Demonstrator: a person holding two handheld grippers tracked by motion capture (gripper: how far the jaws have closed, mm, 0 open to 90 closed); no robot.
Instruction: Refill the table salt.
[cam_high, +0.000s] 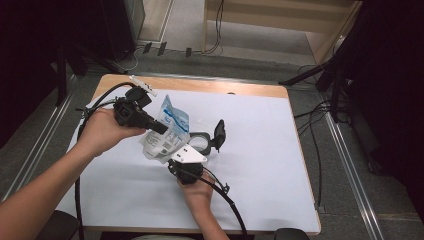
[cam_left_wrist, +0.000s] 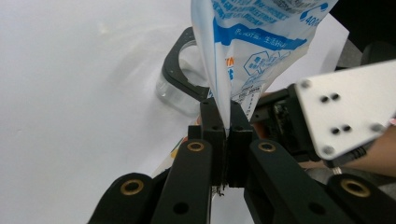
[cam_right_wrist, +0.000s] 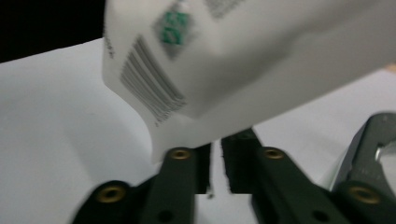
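A white and blue plastic bag (cam_high: 167, 131) hangs tilted above the white table cover (cam_high: 260, 165). My left gripper (cam_high: 159, 127) comes in from the left and is shut on the bag's edge (cam_left_wrist: 227, 122), with the printed bag (cam_left_wrist: 252, 46) rising above the jaws. My right gripper (cam_high: 186, 161), with its grey plate (cam_high: 190, 154) on top, sits at the bag's bottom. In the right gripper view its jaws (cam_right_wrist: 215, 156) stand almost together on the bag's lower corner (cam_right_wrist: 205, 70), which is blurred. A clear container (cam_high: 201, 142) with a black rim and an open lid (cam_high: 219, 132) stands just right of the bag.
A white clip-like object (cam_high: 142, 85) lies near the table's far left edge. Cables trail from both grippers across the cover. The container's rim (cam_left_wrist: 180, 74) lies close beyond the left jaws, and its edge (cam_right_wrist: 373, 140) shows at the right jaws.
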